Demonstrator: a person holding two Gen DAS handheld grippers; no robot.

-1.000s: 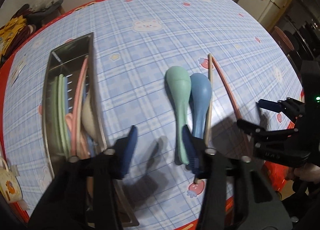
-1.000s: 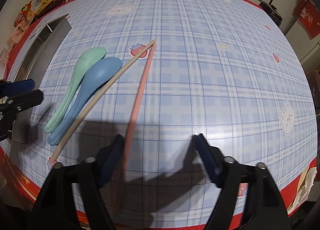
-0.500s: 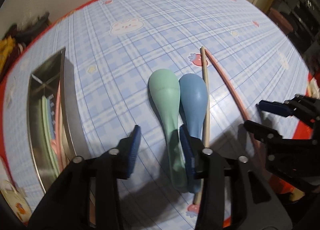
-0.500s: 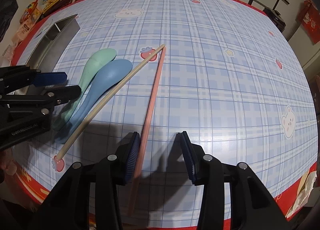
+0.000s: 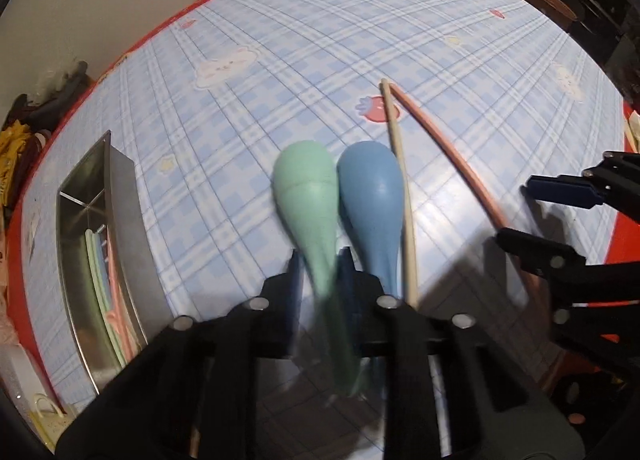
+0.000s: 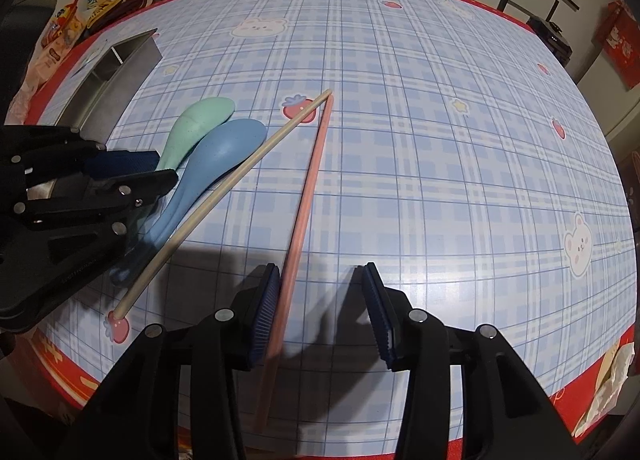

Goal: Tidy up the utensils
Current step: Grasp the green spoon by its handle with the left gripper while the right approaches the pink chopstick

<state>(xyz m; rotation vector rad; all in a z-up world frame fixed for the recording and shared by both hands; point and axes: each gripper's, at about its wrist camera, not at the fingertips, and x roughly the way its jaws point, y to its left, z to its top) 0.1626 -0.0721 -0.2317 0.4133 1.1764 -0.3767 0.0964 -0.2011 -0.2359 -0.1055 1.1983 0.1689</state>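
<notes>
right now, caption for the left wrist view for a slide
Left gripper jaws closed on the green spoon handle, beside the blue spoon and two chopsticks on the plaid table.

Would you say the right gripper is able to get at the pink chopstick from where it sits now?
Probably yes: the pink chopstick already lies between the open jaws of the right gripper, beside its left pad, with nothing covering it.

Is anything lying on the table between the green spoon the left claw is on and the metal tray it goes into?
Nothing visible does. Between the green spoon and the metal tray lies only bare tablecloth. The blue spoon and both chopsticks lie on the spoon's other side.
</notes>
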